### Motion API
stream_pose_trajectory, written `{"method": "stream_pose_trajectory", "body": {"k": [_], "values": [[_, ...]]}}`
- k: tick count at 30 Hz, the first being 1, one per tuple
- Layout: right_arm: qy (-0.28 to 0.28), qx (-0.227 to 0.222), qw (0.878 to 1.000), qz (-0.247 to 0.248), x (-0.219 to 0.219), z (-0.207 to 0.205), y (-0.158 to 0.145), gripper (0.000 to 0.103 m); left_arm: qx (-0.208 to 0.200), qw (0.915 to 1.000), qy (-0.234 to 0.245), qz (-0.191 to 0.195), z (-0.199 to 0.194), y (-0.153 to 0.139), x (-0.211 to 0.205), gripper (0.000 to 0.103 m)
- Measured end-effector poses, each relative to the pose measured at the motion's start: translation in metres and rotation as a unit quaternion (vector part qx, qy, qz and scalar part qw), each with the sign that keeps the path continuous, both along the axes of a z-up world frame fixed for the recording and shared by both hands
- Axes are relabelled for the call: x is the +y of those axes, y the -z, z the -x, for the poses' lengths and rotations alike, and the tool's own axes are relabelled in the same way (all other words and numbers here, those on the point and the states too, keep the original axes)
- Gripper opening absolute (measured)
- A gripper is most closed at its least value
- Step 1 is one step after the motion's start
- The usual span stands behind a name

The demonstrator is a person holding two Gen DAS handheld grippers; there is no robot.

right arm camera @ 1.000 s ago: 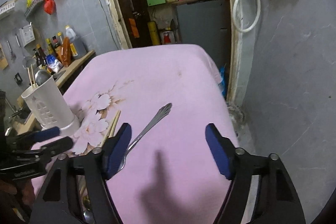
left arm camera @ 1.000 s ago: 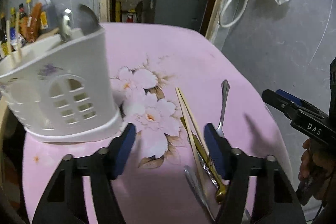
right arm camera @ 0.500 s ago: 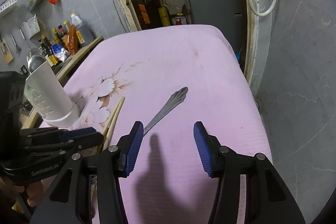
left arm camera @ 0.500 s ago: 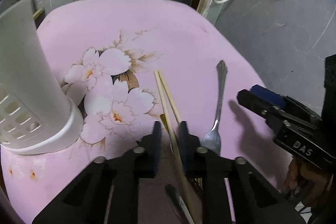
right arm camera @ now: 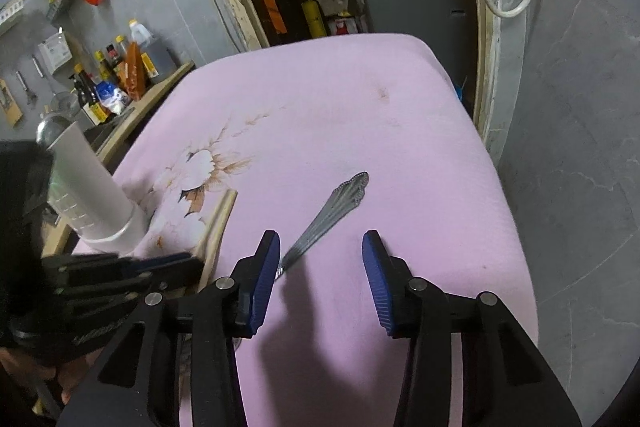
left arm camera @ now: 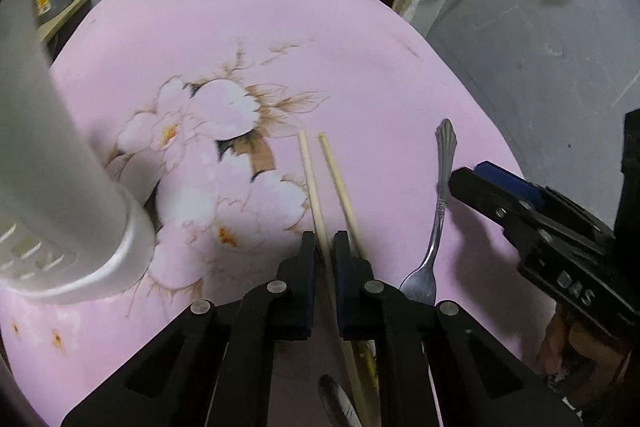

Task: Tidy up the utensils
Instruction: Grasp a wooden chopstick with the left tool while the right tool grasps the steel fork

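Two wooden chopsticks lie side by side on the pink flowered tablecloth point(left arm camera: 280, 39). My left gripper point(left arm camera: 322, 243) is down over the left chopstick point(left arm camera: 310, 179), its jaws closing with the pads against that stick. The other chopstick point(left arm camera: 338, 179) runs just right of the fingers. A steel fork point(left arm camera: 440, 203) lies further right. My right gripper point(right arm camera: 321, 241) hovers low over the fork's handle point(right arm camera: 336, 205), jaws closing, pads not touching it; the handle passes by the left finger. The white utensil holder point(left arm camera: 60, 187) stands at the left.
A golden utensil point(left arm camera: 368, 359) and a dark one point(left arm camera: 336, 399) lie under my left gripper. Bottles point(right arm camera: 116, 71) crowd a counter past the table's left side. The table's right edge point(right arm camera: 500, 187) drops to a grey floor. A doorway with shelves lies beyond.
Both grippers came down toward the table. The left jaws went from wide to closed around one chopstick. The right jaws narrowed over the fork handle.
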State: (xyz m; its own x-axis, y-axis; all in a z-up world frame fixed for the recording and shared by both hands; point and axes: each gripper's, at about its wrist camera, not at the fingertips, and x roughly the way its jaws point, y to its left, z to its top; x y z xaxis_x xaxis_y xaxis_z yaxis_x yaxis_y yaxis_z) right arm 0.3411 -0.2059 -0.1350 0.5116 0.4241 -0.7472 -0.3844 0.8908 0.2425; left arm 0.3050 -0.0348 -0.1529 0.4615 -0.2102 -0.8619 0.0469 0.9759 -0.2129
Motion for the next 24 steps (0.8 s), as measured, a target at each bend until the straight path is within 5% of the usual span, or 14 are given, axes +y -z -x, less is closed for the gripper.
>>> {"method": "stream_pose_trajectory", "body": {"k": [8,13,24], "values": [[-0.008,0.019,0.999,0.04,0.026,-0.016,0.004,0.038,-0.019,0.9976,-0.065,0.012,0.039,-0.009,0.029,0.005],[-0.026,0.01,0.998,0.056,0.039,-0.016,0.007,0.019,-0.034,0.993,-0.109,0.031,0.064,-0.018,0.048,0.006],[-0.036,0.025,0.997,0.068,0.044,-0.011,0.005,0.02,-0.006,0.9896,-0.132,0.057,0.084,-0.018,0.073,0.004]]}}
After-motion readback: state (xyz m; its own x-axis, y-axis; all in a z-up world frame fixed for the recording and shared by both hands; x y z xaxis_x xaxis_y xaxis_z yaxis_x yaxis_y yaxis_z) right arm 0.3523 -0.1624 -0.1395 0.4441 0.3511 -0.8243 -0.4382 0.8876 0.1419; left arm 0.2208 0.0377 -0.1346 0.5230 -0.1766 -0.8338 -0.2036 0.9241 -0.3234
